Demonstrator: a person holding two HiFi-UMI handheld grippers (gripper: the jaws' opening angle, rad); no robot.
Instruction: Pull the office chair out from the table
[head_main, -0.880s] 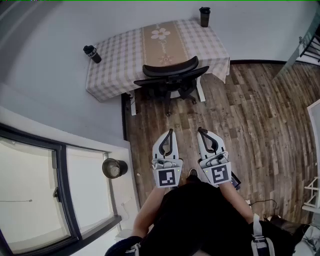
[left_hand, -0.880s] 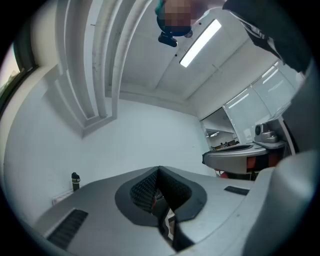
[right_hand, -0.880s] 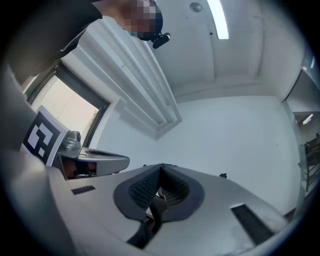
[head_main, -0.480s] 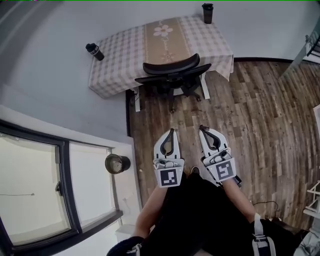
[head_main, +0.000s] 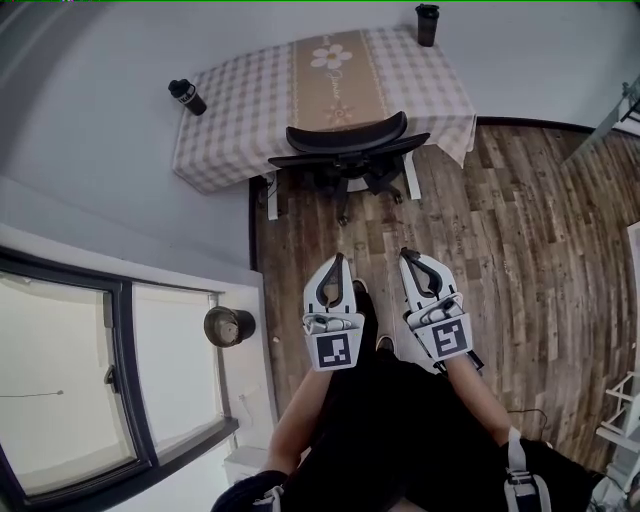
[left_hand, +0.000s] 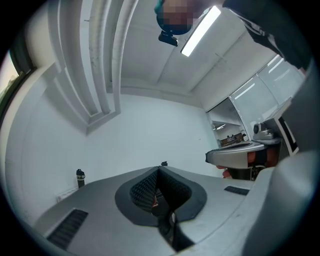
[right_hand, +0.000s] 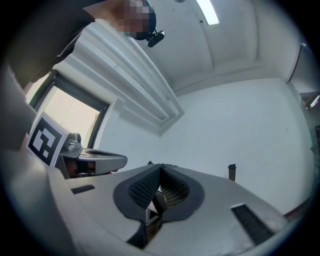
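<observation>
A black office chair (head_main: 348, 158) is tucked under a table with a checked cloth (head_main: 240, 115) at the top of the head view, its backrest facing me. Both grippers hang in front of my body, well short of the chair. My left gripper (head_main: 339, 259) is shut with nothing in it, and my right gripper (head_main: 404, 254) beside it is shut and empty too. In the left gripper view the jaws (left_hand: 160, 169) meet at the tips; the right gripper view shows the same (right_hand: 160, 165). Both point slightly upward at the white wall.
Two dark bottles stand on the table, one at its left corner (head_main: 186, 96) and one at the far right (head_main: 427, 23). A white wall and window frame (head_main: 125, 380) run along the left. A round bin (head_main: 228, 325) sits by the wall. Wooden floor (head_main: 500, 260) lies between me and the chair.
The view has shifted slightly toward the table; the grippers stay shut, side by side, in much the same place before my body. A foot now shows between them.
</observation>
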